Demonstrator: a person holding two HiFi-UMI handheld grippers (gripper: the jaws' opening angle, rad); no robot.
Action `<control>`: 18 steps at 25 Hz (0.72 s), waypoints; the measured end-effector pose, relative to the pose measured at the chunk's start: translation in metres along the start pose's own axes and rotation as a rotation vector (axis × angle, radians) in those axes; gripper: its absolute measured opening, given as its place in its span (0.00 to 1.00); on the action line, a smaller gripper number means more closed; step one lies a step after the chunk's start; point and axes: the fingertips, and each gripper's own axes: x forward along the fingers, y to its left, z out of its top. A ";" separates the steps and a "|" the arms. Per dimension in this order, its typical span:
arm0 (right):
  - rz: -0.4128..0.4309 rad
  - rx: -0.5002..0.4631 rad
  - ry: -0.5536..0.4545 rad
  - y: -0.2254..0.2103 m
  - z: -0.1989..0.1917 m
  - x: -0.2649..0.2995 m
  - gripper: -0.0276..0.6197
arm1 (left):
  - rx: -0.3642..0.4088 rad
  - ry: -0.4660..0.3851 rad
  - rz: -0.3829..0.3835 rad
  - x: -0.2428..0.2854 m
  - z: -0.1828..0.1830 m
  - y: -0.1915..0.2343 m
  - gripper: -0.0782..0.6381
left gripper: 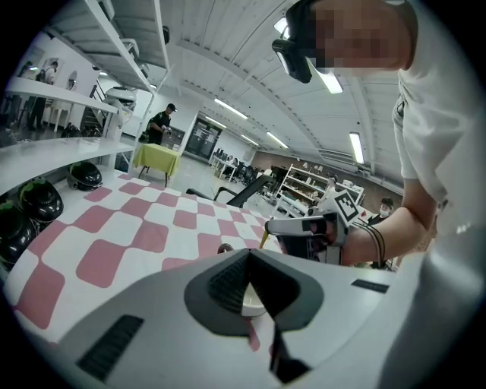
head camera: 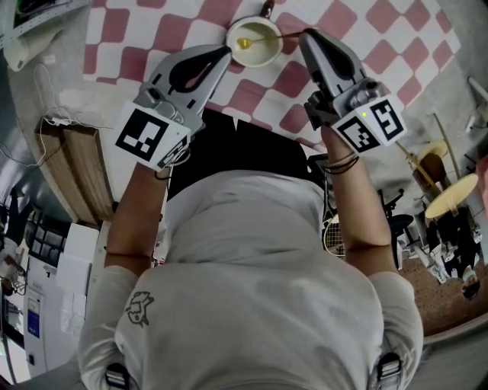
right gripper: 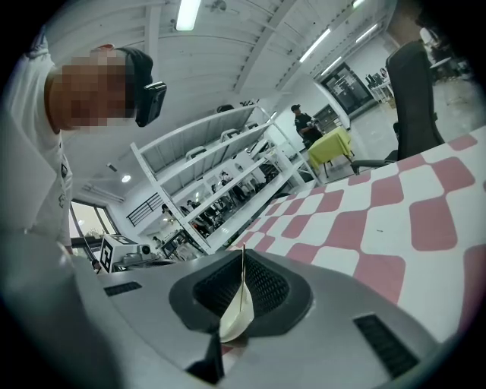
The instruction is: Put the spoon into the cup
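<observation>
A cream cup [head camera: 256,47] stands on the red-and-white checked cloth [head camera: 122,30], near its front edge. A yellow spoon [head camera: 245,43] has its bowl inside the cup, and its handle slants out to the right. My right gripper [head camera: 305,33] is shut on the end of that handle, which shows as a thin line between the tips of the right gripper [right gripper: 243,257]. My left gripper [head camera: 227,50] is pinched shut at the cup's left rim. Through the left gripper [left gripper: 247,257], the cup [left gripper: 253,301] shows just under the tips, with the spoon handle [left gripper: 263,239] beyond.
A small brown object [head camera: 267,7] sits just behind the cup. Dark helmets [left gripper: 38,199] lie at the table's left edge under white shelves. A wooden piece [head camera: 80,171] stands on the floor to the left. The person's body fills the lower half of the head view.
</observation>
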 end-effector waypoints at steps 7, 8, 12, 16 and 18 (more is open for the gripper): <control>-0.029 -0.050 0.018 -0.007 -0.005 0.000 0.11 | -0.010 -0.015 0.001 -0.001 0.005 -0.002 0.13; -0.033 -0.054 0.020 -0.008 -0.006 0.000 0.15 | -0.011 -0.011 0.001 -0.002 0.003 -0.002 0.13; -0.057 -0.064 0.021 -0.011 -0.007 -0.003 0.21 | -0.011 -0.001 0.000 -0.006 0.000 -0.004 0.13; -0.066 -0.098 0.015 -0.007 0.000 -0.009 0.21 | 0.003 -0.016 -0.003 -0.009 0.007 -0.010 0.13; -0.072 -0.116 0.008 -0.004 0.005 -0.013 0.21 | 0.012 -0.025 -0.004 -0.011 0.012 -0.011 0.13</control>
